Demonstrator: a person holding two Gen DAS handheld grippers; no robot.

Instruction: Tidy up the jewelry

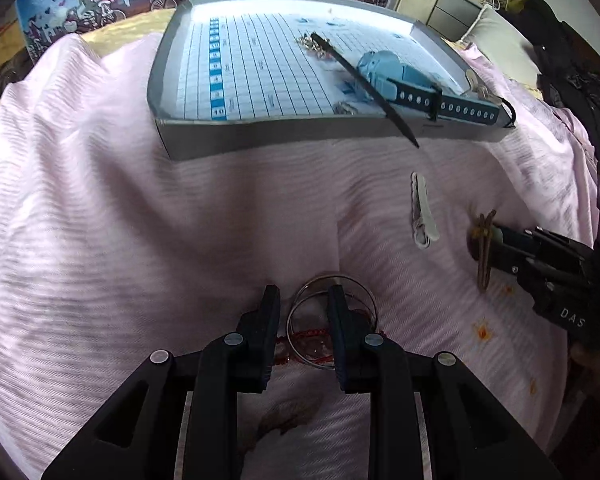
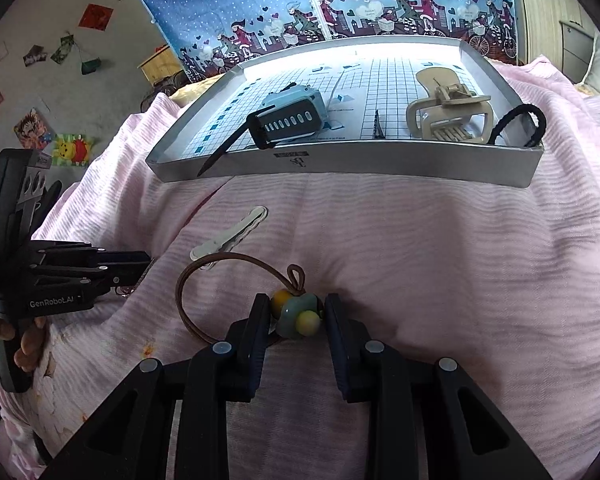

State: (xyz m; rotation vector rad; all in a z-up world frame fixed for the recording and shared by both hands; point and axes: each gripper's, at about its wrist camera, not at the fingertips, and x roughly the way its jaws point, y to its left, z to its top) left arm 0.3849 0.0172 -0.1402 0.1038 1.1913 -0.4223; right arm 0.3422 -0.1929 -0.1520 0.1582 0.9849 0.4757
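Surface: a bed under a pale pink ribbed blanket point(image 2: 420, 264), with a few orange stains at its near edge. Landmark: one shallow grey tray point(image 2: 340, 162) lined with blue-gridded paper, at the far side of the blanket.

Room: behind the tray, a blue dotted curtain point(image 2: 260, 4) printed with cyclists; to the tray's left, a wall with stuck-on pictures; to its right, a grey bedside cabinet point(image 1: 454, 10).

In the tray: one light blue watch point(image 2: 290, 114) with a dark perforated strap overhanging the near wall; one beige claw clip point(image 2: 448, 114); one black hair tie point(image 2: 520, 122) draped over the right corner; small silvery pieces point(image 1: 310, 44), too small to tell.

On the blanket, in front of the tray:
- one white hair clip point(image 2: 230, 238);
- one brown hair tie point(image 2: 228, 280) with yellow and green beads;
- two thin silver bangles point(image 1: 332, 312), overlapping, over a red braided cord point(image 1: 310, 334).

Left hand-held gripper point(image 1: 304, 308): jaws narrow, one finger outside and one inside the bangles, not closed on them.

Right hand-held gripper point(image 2: 296, 314): jaws narrow, one either side of the beads; contact cannot be told.
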